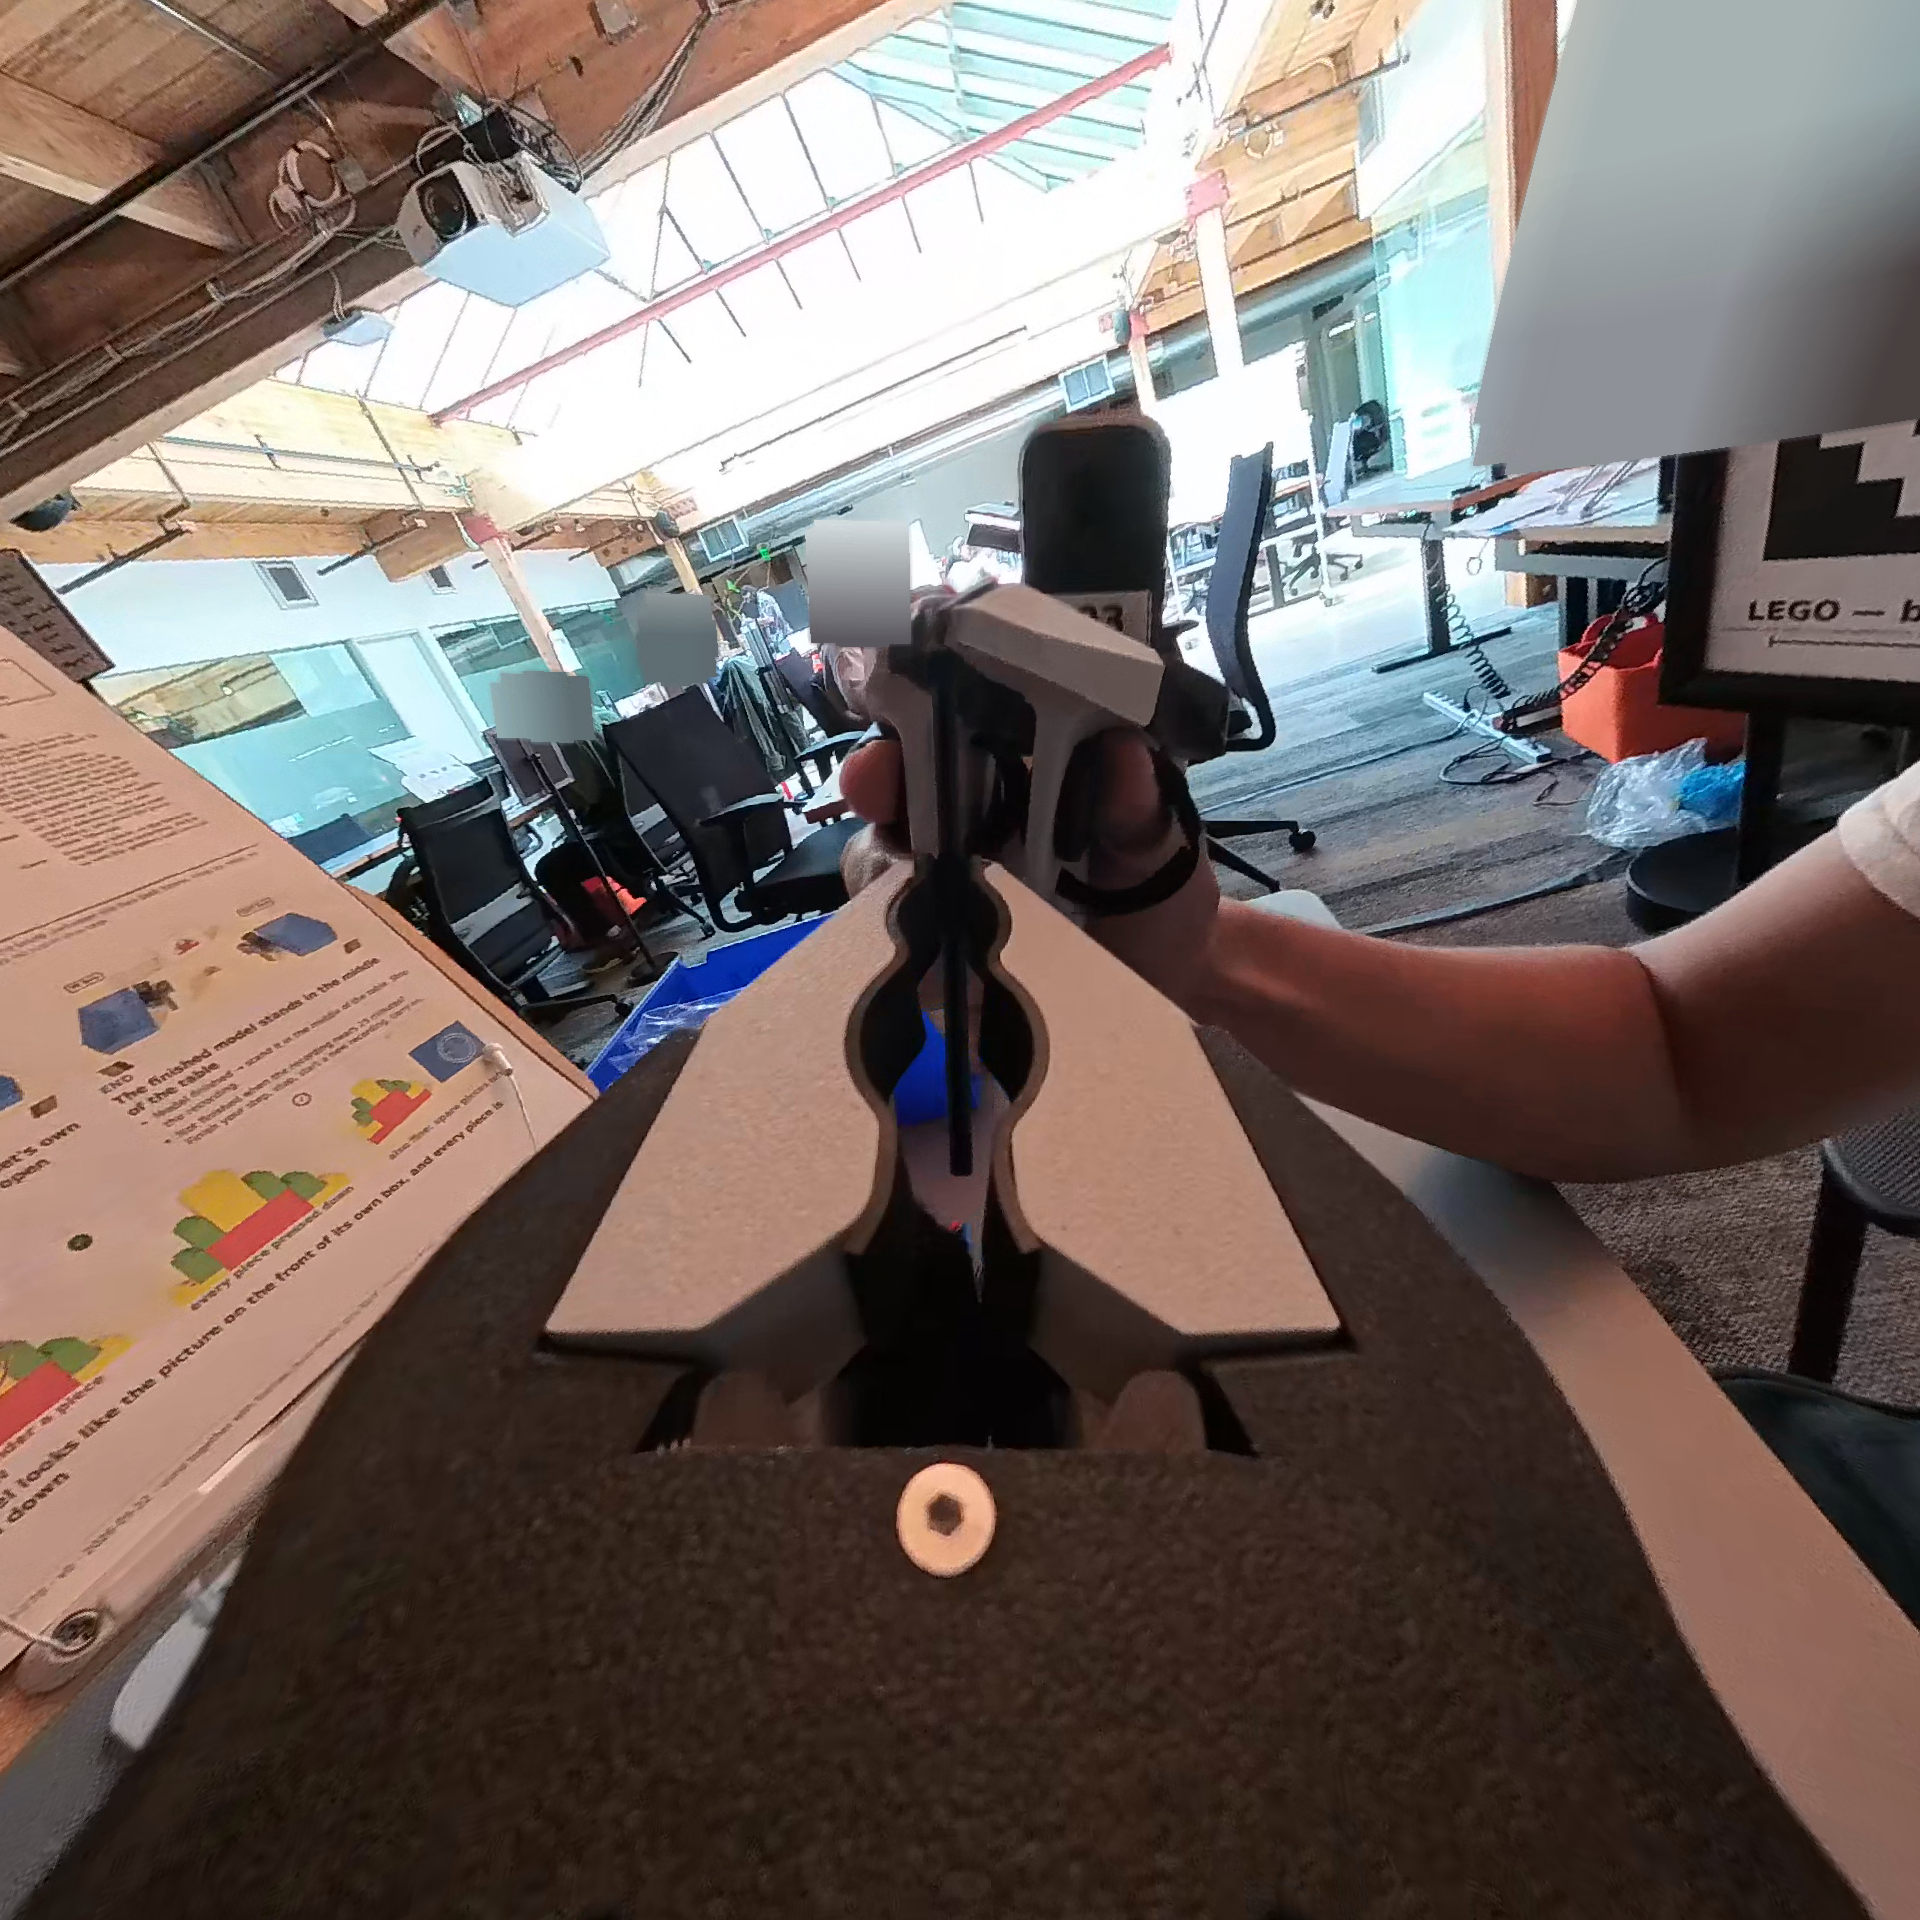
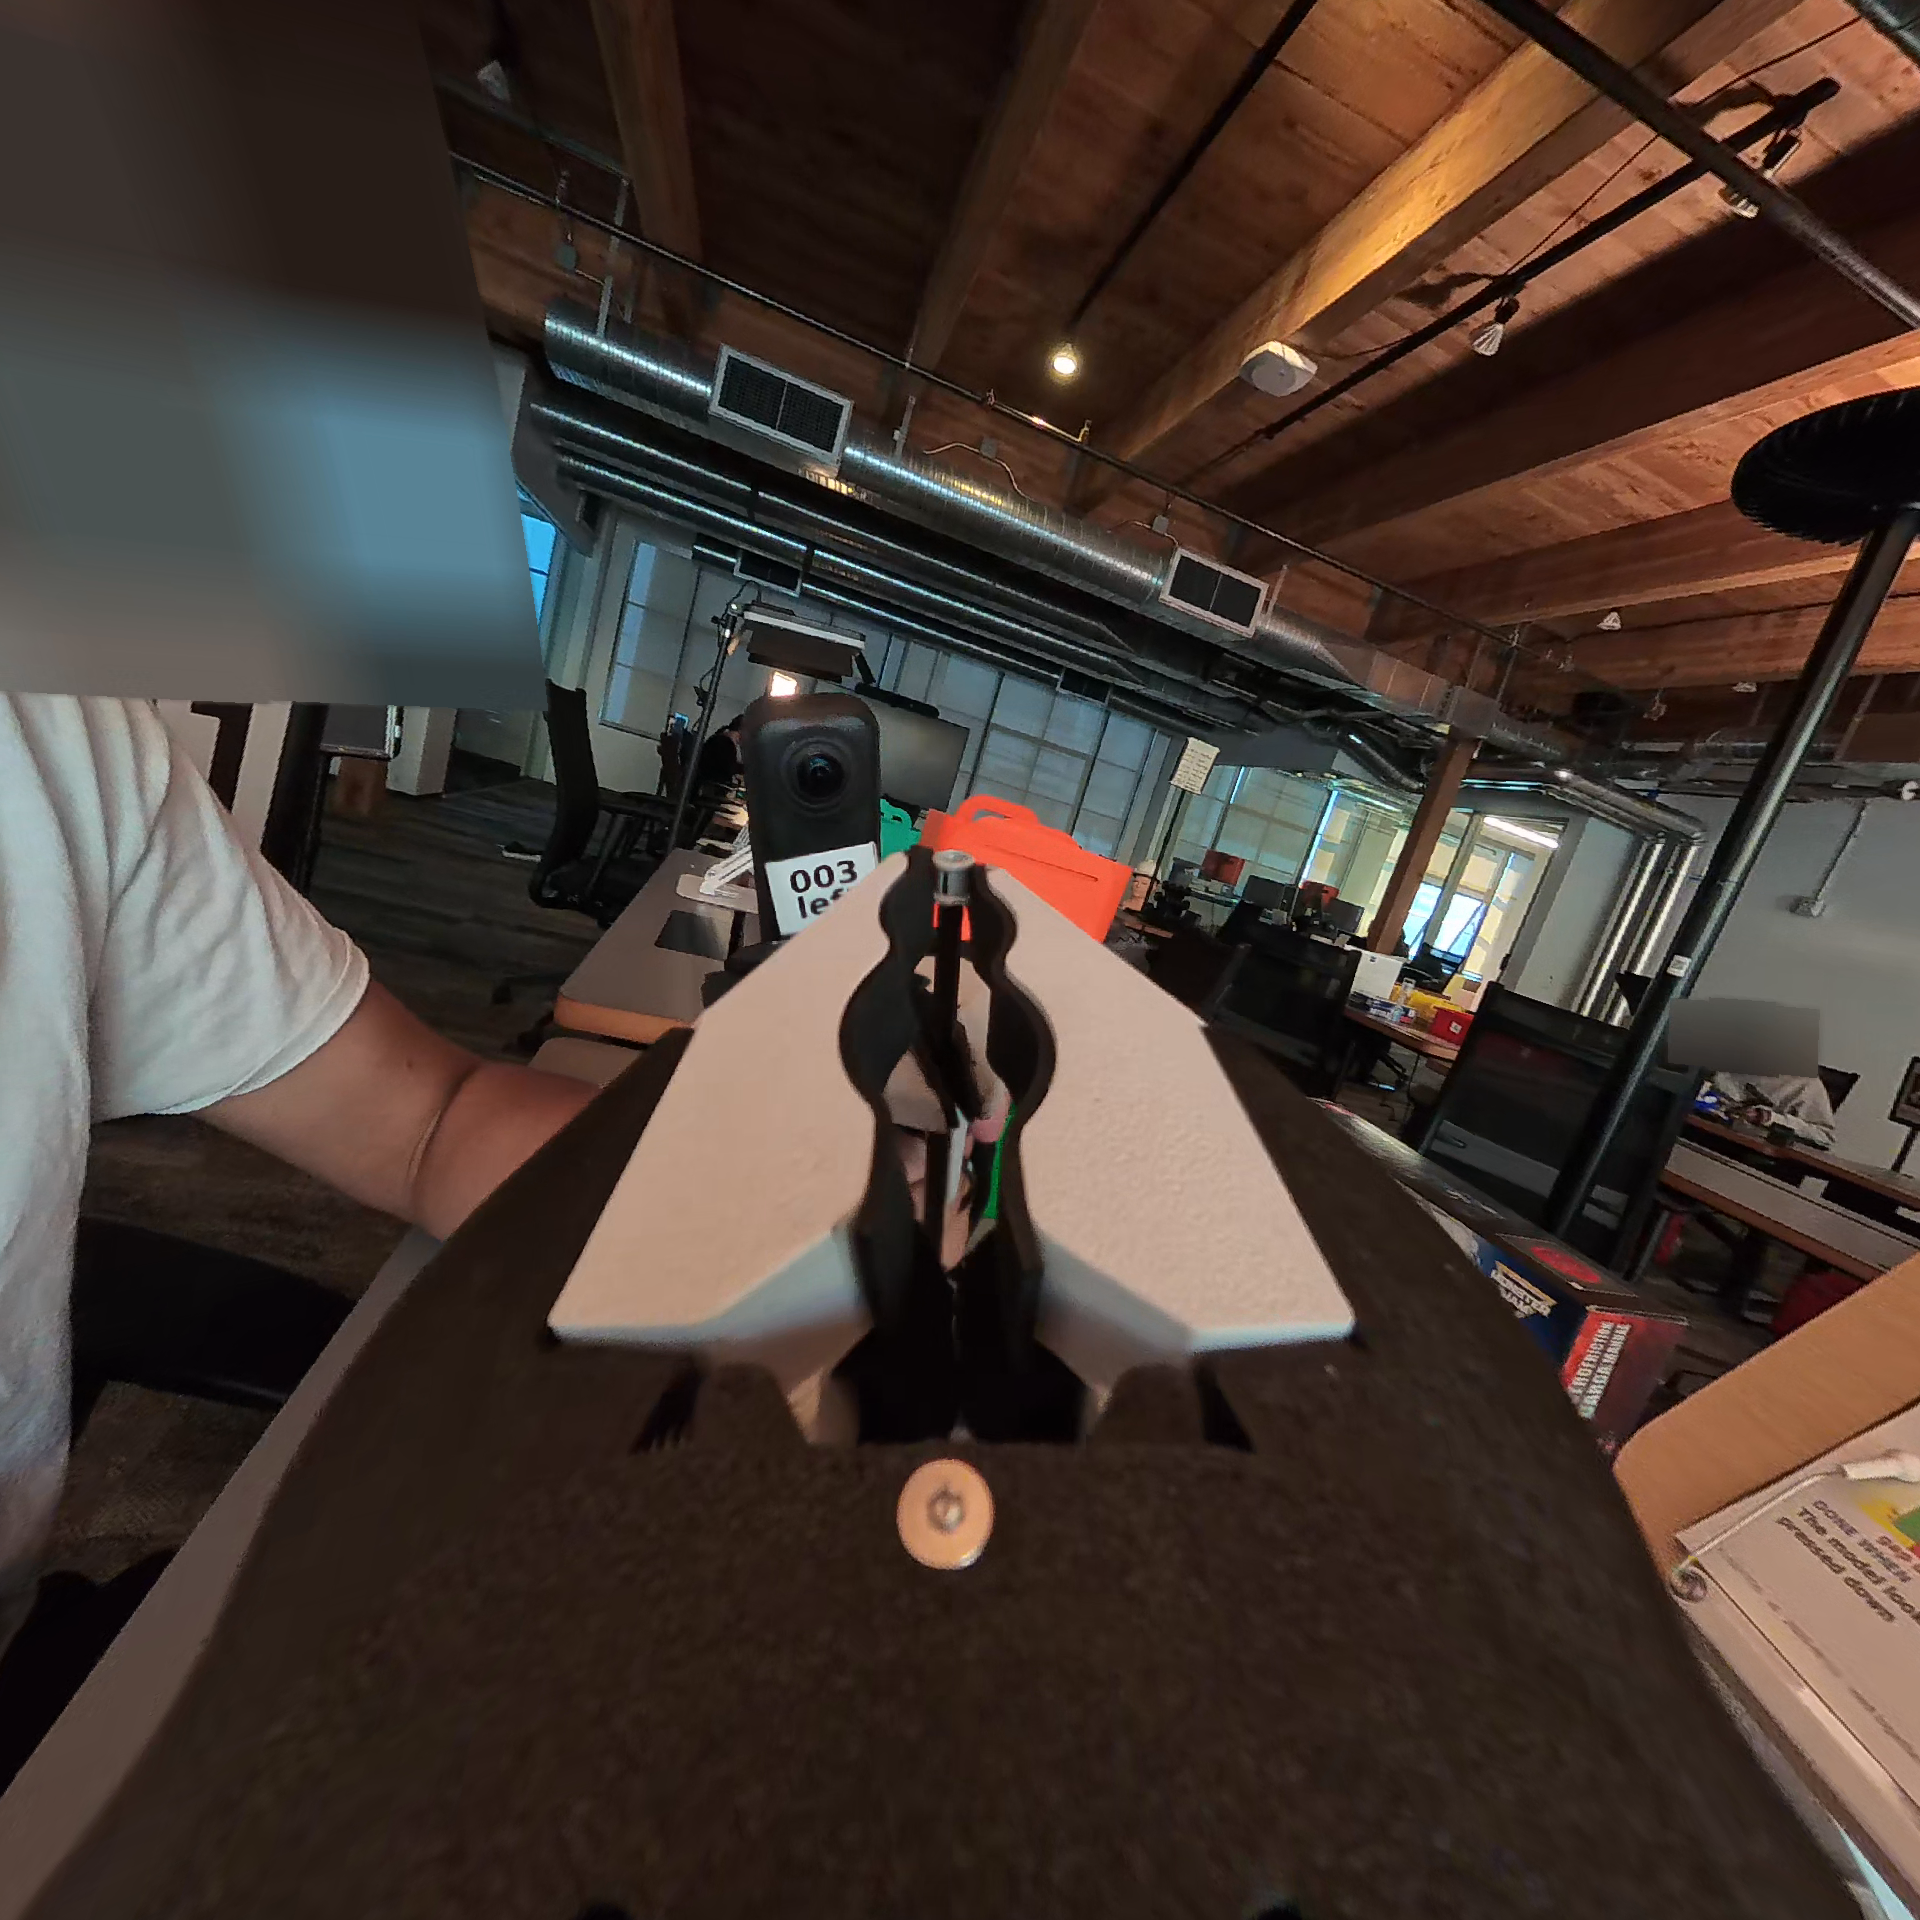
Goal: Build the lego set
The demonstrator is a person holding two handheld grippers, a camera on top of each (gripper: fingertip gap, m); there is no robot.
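Left wrist view: left gripper (image 1: 945,904) and right gripper (image 2: 940,883) raised off counter, jaws closed, seemingly empty; no brick held; next, lower toward pieces.

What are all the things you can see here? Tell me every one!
instruction sheet: one, white with coloured brick pictures, on the table at the left
bin: one, blue, just past the table edge
office chairs: several, black, in the room behind
projector: one, white, up on the ceiling
tub: one, orange, on the floor at the right
box: one, dark blue and red, low at the right
lamp pole: one, black, at the right
thin black rod: one, black, in the gap of both tongs
left tongs: white, seemingly closed on the rod
right tongs: white, likewise
arm: one, bare, white sleeve
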